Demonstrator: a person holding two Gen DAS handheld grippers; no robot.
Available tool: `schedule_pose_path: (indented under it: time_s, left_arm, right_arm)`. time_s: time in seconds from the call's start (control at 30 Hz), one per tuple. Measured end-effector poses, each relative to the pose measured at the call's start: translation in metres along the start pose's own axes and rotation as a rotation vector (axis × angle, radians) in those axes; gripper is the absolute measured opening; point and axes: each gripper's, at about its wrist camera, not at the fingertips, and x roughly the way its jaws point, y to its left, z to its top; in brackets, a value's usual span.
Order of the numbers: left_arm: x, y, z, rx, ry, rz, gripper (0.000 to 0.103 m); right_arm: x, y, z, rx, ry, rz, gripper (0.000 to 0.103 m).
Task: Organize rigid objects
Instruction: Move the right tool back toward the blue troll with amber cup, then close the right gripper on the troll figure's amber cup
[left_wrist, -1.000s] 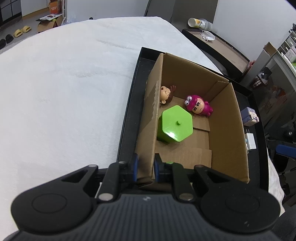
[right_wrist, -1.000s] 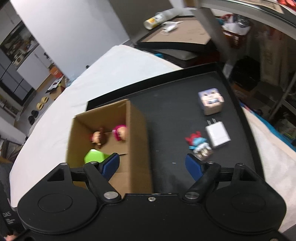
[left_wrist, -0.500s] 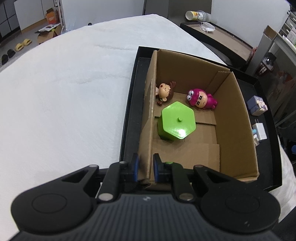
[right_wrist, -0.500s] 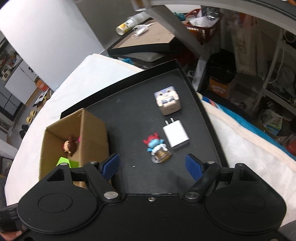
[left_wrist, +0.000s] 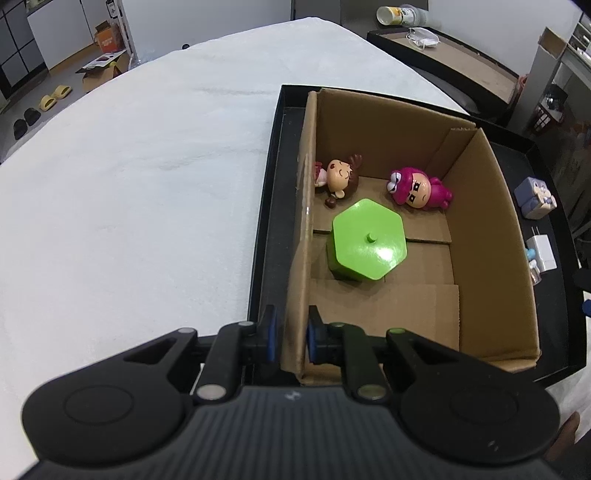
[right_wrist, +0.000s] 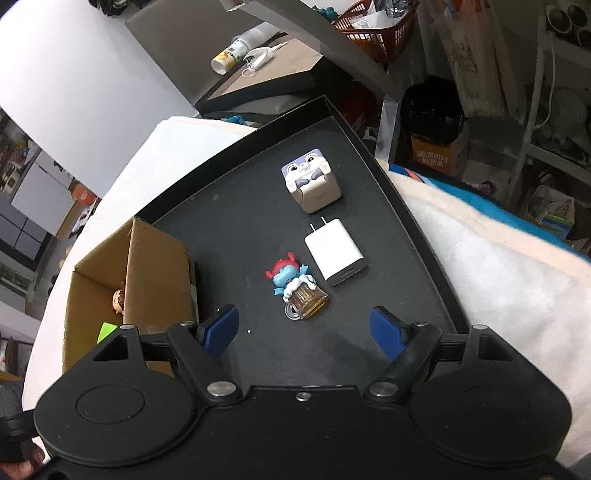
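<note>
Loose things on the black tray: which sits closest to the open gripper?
The blue figure with the mug, just ahead of the right gripper. The charger and cube toy lie farther off.

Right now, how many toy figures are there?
3: two lie in the cardboard box, a brown-haired one and a pink one; a blue one lies on the black tray.
</note>
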Motion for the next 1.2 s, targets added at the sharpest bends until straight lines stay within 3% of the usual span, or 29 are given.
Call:
schedule_pose_path:
  time_s: [0.27,0.6,0.8,1.2]
  left_arm:
    - [0.003,-0.010,0.000,0.031,0.013,0.027,0.013]
    - [0.005,-0.013,0.001,0.042,0.022,0.037,0.013]
    - [0.008,-0.012,0.001,0.035,0.033,0.037,0.013]
    - [0.008,-0.011,0.001,0.032,0.033,0.027,0.013]
  right_arm:
    - [-0.001,-0.002,0.000,0.010,-0.069,-0.039,0.077]
    - [0.023,-0.004,0.001,0.035,-0.037,-0.051,0.068]
    - [0.042,0.017,-0.005,-0.065,-0.006,-0.097,0.060]
    - [0.060,0.044,-0.010,-0.232,-0.056,-0.211,0.062]
